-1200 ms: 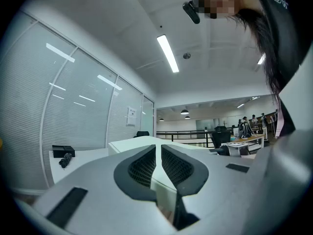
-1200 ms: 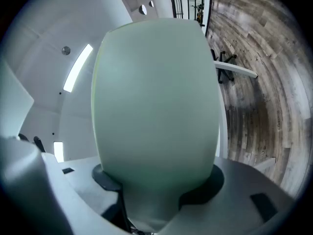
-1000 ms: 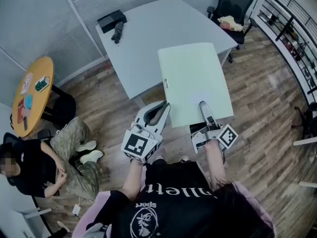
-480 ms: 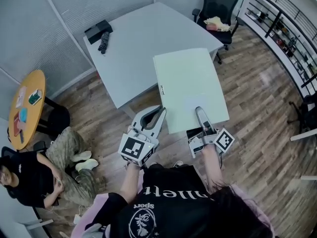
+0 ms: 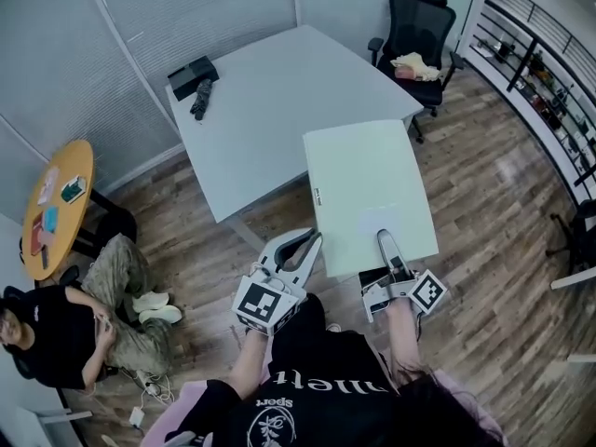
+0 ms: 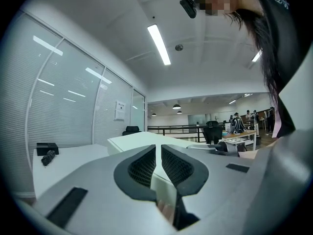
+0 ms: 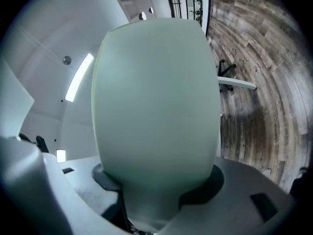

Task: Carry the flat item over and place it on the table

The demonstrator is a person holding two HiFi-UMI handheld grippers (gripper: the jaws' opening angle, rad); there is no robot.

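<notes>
The flat item is a pale green board (image 5: 368,189), held level in the air over the wooden floor. Its far edge reaches the near edge of the white table (image 5: 279,110). My left gripper (image 5: 313,240) is shut on the board's near left edge. In the left gripper view the board (image 6: 142,140) stretches away beyond the nearly closed jaws. My right gripper (image 5: 383,240) is shut on the near edge, one jaw lying on top. The board (image 7: 156,97) fills the right gripper view and hides the fingertips there.
On the table's far corner lie a black box (image 5: 193,71) and a dark object (image 5: 202,101). A black office chair (image 5: 421,31) stands beyond the table. At the left are a round yellow table (image 5: 58,203) and a seated person (image 5: 65,319). Railings (image 5: 545,73) run along the right.
Both grippers and the board have travelled together across the floor toward the white table. Neither grip has changed.
</notes>
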